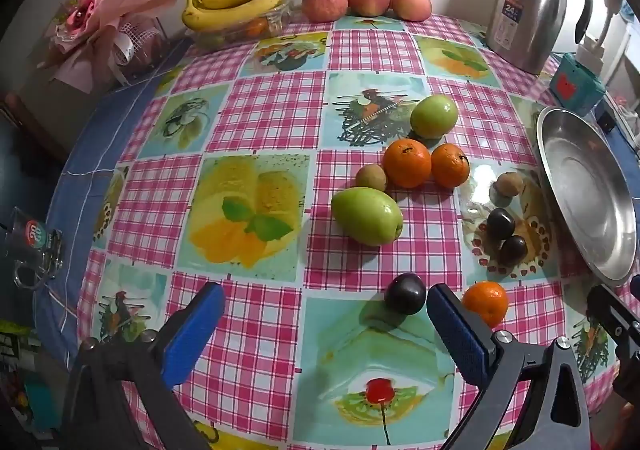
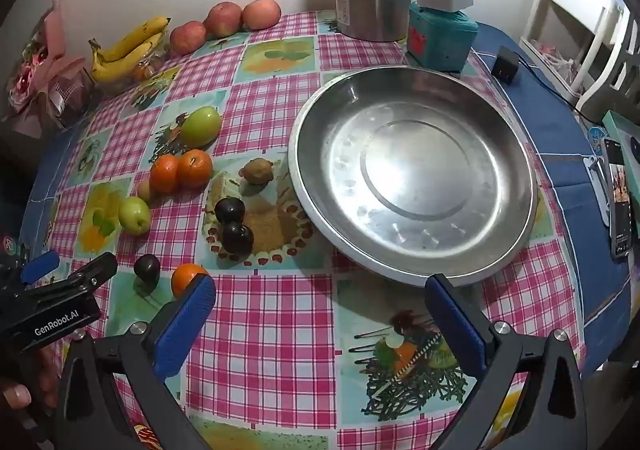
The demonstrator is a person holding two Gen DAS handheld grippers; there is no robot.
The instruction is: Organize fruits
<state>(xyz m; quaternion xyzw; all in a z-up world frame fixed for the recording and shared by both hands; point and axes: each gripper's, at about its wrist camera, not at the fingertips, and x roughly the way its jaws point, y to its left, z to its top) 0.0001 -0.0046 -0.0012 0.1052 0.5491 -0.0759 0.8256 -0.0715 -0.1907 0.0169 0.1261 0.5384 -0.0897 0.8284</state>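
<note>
Hovering with jaws apart and empty, both grippers have everything left: the metal dish is bare, fruit scattered mid-frame.

Steel plate flat on checked cloth, empty. Left of it, loose fruit: two green apples, two oranges touching, third orange beside a dark plum, two plums touching, two brown kiwis.
</note>
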